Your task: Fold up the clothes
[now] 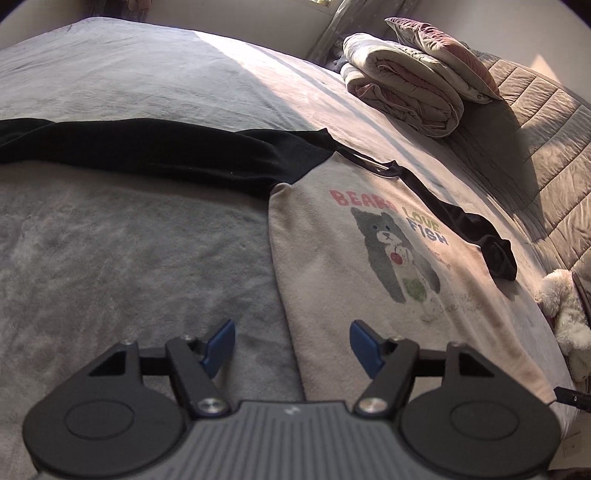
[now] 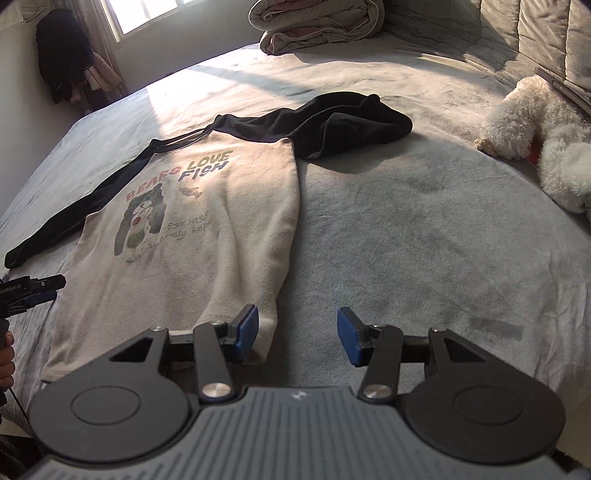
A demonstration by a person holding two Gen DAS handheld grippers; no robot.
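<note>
Window [image 2: 147, 14] only in right-wrist view

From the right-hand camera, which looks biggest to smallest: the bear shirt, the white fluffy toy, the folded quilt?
1. Bear shirt, largest by far as it looks, spread flat on the bed.
2 and 3. Folded quilt and white fluffy toy look about alike. Both are cut off by the frame, and the quilt lies farther away, so I will not rank them.

Wide bed with grey plush cover [image 2: 424, 221] fills both views. Bright window [image 2: 147, 14] at 11 o'clock in right view, sunlight band across the cover. Dark clothes hanging on pale wall [image 2: 62, 55] at 10. Grey quilted padded headboard [image 1: 546, 155] at 2 in left view.
</note>
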